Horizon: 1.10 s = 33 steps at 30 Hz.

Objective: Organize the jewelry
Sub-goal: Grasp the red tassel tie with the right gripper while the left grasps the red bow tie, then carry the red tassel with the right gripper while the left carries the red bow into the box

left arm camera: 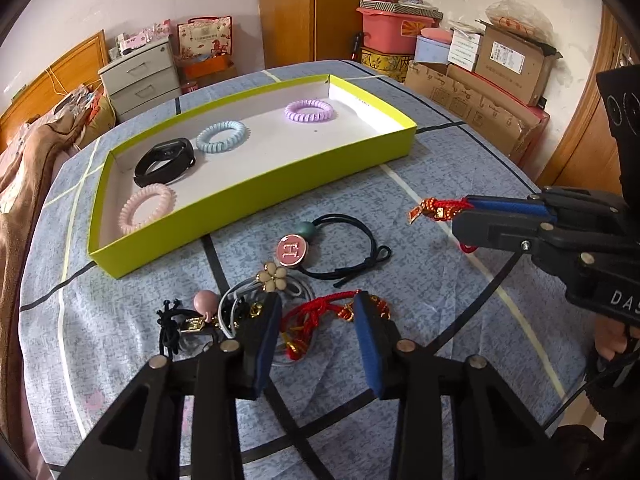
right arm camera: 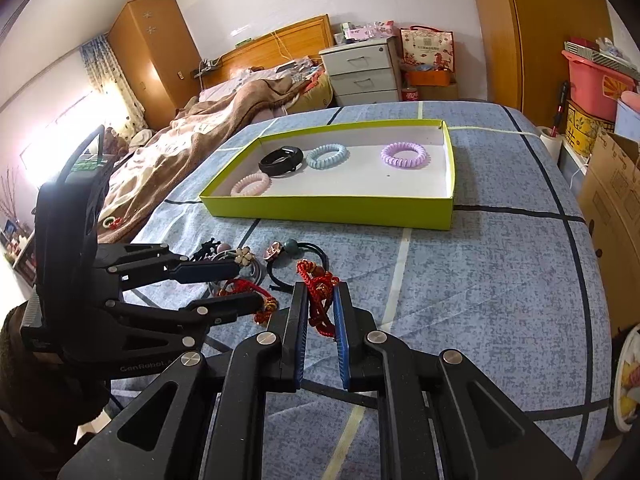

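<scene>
A lime-green tray (left arm camera: 256, 184) (right arm camera: 332, 206) on the blue bedspread holds a purple coil tie (left arm camera: 309, 110) (right arm camera: 405, 154), a blue coil tie (left arm camera: 221, 136) (right arm camera: 327, 156), a pink coil tie (left arm camera: 147, 208) (right arm camera: 250, 185) and a black wristband (left arm camera: 164, 162) (right arm camera: 281, 160). My right gripper (right arm camera: 320, 292) (left arm camera: 460, 216) is shut on a red braided bracelet (right arm camera: 318, 300) (left arm camera: 436, 210), held above the cover. My left gripper (left arm camera: 316, 308) (right arm camera: 244, 284) is open, straddling a second red cord bracelet (left arm camera: 316, 316) (right arm camera: 244, 288) in the loose pile.
The pile in front of the tray has a black tie with a pink round charm (left arm camera: 291, 251), a flower tie (left arm camera: 272, 276) and a pink-bead tie (left arm camera: 206, 304). Cardboard boxes (left arm camera: 504, 76) stand right of the bed, a drawer unit (right arm camera: 360, 72) behind it.
</scene>
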### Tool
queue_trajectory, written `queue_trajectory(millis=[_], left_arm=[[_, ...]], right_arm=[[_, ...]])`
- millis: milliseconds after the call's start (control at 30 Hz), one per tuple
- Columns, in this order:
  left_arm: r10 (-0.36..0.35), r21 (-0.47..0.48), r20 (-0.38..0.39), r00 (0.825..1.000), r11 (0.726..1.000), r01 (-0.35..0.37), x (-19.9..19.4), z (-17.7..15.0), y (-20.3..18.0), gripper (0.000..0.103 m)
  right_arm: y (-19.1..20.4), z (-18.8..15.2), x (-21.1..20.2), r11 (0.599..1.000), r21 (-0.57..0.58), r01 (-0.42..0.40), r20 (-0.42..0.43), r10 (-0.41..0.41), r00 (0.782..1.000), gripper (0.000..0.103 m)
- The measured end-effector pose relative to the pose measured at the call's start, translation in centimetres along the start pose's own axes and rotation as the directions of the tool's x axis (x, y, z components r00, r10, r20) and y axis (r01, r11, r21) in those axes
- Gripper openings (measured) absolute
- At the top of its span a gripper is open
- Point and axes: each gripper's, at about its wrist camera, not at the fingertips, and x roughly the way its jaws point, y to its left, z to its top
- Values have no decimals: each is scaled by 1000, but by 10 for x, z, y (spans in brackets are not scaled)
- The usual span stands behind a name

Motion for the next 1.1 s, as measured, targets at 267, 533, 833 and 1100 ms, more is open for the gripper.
queue_trajectory(millis=[267,533,833,1100], left_arm=[[7,18,-16,1000,1000,-7,4,-1,-2,15],[-3,-2,8,1000,1000,3,-3,-1,2,12],[-25,-38,50,998,999,27,-16,0,9,12],[-28,-64,100,995,997,34,-37,6,19,11]], right_arm=[[1,-1,2,1000,9,-5,-2,5,1000,13],[1,-1,2,1000,16,-2,0,2,1000,13],[3,1,-2,1000,15,8,9,-8,1000,13],[6,8,-11,1000,16,20,34,-20,999,13]])
